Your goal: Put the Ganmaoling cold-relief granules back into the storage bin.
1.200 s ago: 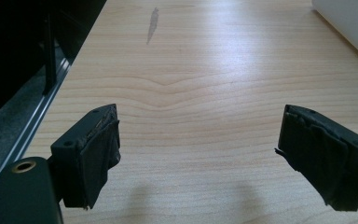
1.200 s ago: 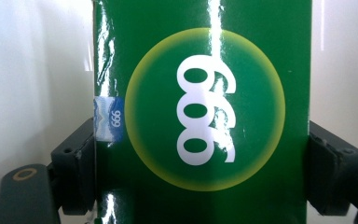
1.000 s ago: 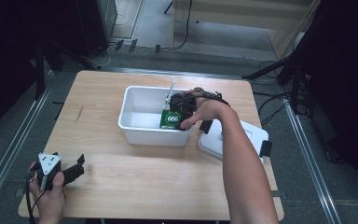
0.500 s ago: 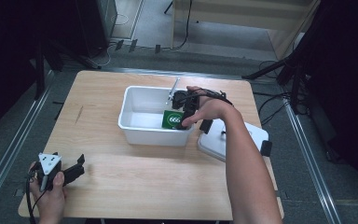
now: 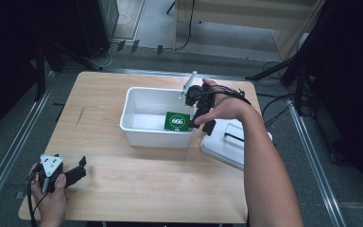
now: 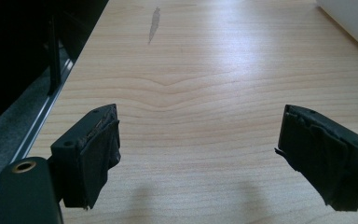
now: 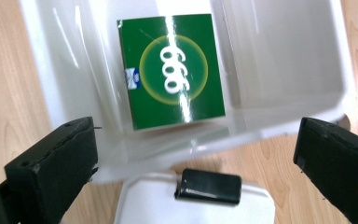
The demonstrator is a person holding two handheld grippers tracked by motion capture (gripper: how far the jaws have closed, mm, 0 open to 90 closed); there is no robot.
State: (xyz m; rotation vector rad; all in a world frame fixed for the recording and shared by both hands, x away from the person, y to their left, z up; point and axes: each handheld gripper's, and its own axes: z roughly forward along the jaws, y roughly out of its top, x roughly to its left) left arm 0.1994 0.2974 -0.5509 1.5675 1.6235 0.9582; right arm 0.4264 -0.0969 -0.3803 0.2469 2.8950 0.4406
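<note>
Wooden surface (image 5: 137,189) carries a white bin (image 5: 144,130) near its centre, with a white lid (image 5: 227,146) lying just beside the bin's right wall; a black handle (image 7: 208,186) sits on that lid. Your right gripper (image 5: 199,113) hangs over the bin's right end, pointing down; its jaws have just been opening and stand spread wide, with nothing between them. The green box (image 7: 171,71), marked 666, lies flat on the bin floor against the right end, clear of both jaws. Your left gripper (image 5: 68,174) rests at the near left corner of the surface; its jaws are released, with bare wood between them.
</note>
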